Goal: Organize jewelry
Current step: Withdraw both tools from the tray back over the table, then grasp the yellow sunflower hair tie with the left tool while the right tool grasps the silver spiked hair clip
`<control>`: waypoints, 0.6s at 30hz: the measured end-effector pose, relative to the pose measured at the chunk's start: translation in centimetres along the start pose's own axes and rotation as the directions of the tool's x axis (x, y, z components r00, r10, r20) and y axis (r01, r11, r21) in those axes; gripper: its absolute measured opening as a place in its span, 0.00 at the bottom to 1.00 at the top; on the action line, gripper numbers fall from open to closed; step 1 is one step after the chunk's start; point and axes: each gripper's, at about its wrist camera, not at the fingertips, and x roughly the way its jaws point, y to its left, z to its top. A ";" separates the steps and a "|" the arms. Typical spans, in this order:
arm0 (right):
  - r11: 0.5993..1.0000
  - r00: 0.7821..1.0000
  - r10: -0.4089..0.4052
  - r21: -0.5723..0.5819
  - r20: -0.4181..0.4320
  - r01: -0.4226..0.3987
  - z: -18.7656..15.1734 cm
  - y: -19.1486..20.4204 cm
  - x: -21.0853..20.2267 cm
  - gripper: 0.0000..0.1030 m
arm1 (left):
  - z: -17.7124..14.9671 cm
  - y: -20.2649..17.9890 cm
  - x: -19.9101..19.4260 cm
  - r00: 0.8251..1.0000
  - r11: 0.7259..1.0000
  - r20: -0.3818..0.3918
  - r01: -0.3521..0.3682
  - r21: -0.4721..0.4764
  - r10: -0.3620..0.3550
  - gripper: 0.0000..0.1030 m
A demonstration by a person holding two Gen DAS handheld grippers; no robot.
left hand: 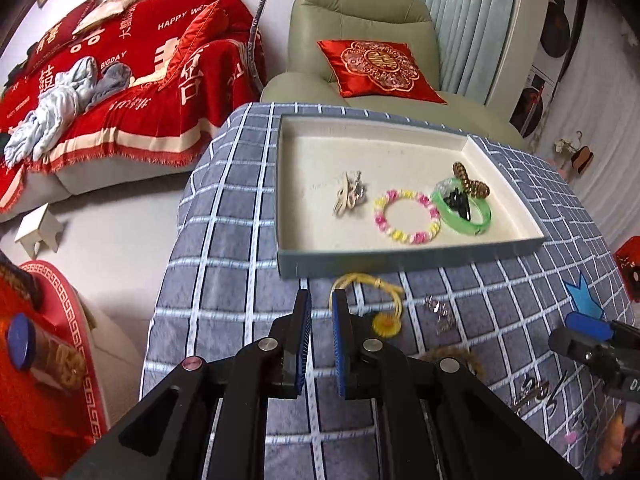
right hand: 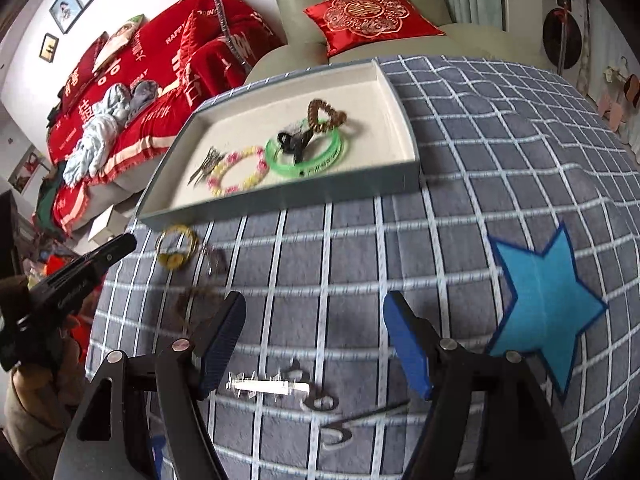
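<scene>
A shallow grey tray sits on the checked tablecloth and holds a pink-yellow bead bracelet, a green bangle, a brown coil tie, a black clip and a silver clip. My left gripper is slightly open and empty, just left of a yellow cord bracelet. My right gripper is wide open above a silver hair clip.
More silver pieces and a brown hair tie lie on the cloth. A blue star patch is at the right. A green armchair and a red-covered sofa stand beyond the table.
</scene>
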 end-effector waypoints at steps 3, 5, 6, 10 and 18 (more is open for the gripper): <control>0.999 1.000 0.004 -0.032 -0.009 -0.004 -1.1 0.2 -0.2 0.72 | -0.7 0.0 0.0 1.000 1.000 -0.009 0.004 -0.007 -0.004 0.26; 0.999 1.000 0.008 -0.052 -0.014 -0.008 -1.4 0.3 -0.2 0.72 | -1.1 0.1 -0.2 1.000 1.000 -0.011 0.005 -0.012 -0.006 0.26; 0.998 1.000 0.015 -0.065 -0.016 -0.016 -1.6 0.3 -0.3 0.72 | -1.3 0.2 -0.2 1.000 1.000 -0.014 0.005 -0.015 -0.006 0.32; 0.993 0.999 0.037 -0.109 -0.018 -0.039 -2.2 0.4 -0.5 0.73 | -1.7 0.5 -0.9 1.000 0.999 0.018 -0.021 -0.040 0.022 1.00; 0.958 0.999 0.042 -0.284 -0.031 -0.049 -3.2 1.5 0.0 0.79 | -1.5 0.4 -0.2 0.999 0.999 -0.003 -0.040 -0.037 0.040 1.00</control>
